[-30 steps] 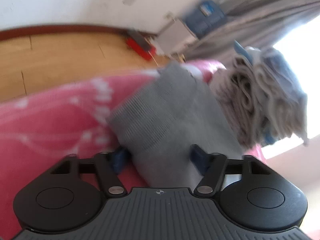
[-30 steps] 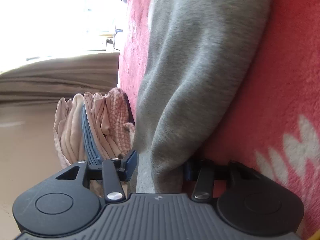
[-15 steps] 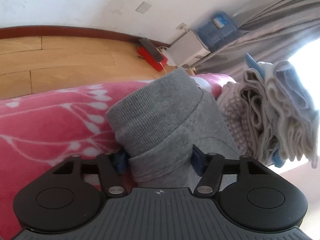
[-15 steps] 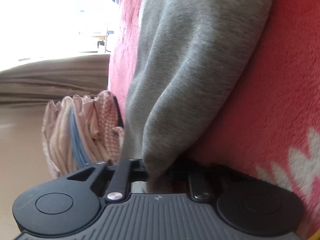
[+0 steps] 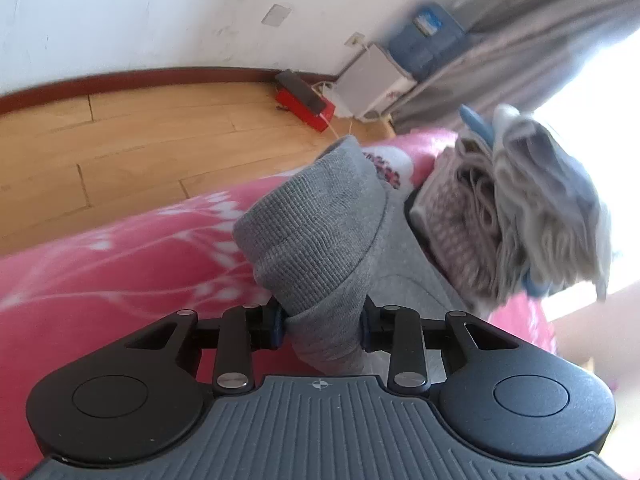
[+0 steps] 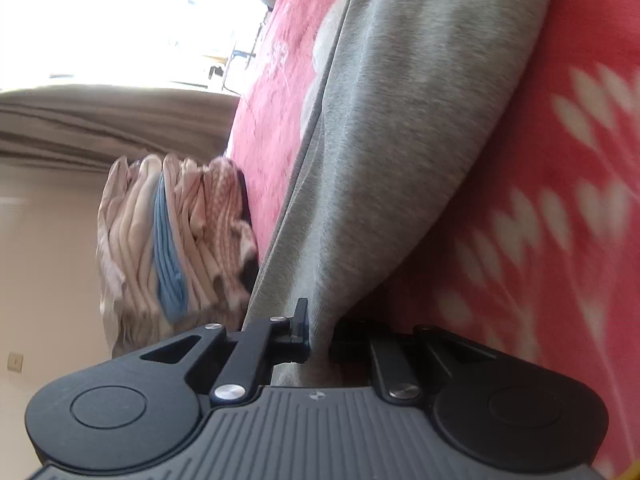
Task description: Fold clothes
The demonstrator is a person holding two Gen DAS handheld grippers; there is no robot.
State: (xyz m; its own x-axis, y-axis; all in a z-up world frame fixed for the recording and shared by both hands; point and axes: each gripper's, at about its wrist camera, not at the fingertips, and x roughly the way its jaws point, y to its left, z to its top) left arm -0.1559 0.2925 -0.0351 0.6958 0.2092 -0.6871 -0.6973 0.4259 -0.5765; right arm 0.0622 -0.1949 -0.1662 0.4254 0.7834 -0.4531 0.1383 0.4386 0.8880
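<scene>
A grey sweatshirt (image 5: pixel 320 232) lies on a pink blanket with white flowers (image 5: pixel 100 280). Its ribbed cuff end rises in front of the left wrist camera, and my left gripper (image 5: pixel 322 326) is shut on the fabric just below the ribbing. In the right wrist view, turned sideways, the grey sweatshirt (image 6: pixel 400 140) stretches away over the pink blanket (image 6: pixel 540 220). My right gripper (image 6: pixel 320 340) is shut on a bunched edge of that cloth. The pinched fabric hides the fingertips' inner faces.
A stack of folded clothes (image 5: pixel 520 208), beige, patterned and blue, stands on the blanket just beyond the sweatshirt; the stack of folded clothes (image 6: pixel 176 240) also shows in the right wrist view. A wooden floor (image 5: pixel 140 140), red box (image 5: pixel 304 104) and grey curtain (image 5: pixel 500 52) lie beyond the bed.
Both grippers have closed on the grey sweatshirt. The left one's jaws narrowed and the cuff has risen and bunched. The right one's jaws came together on the cloth edge.
</scene>
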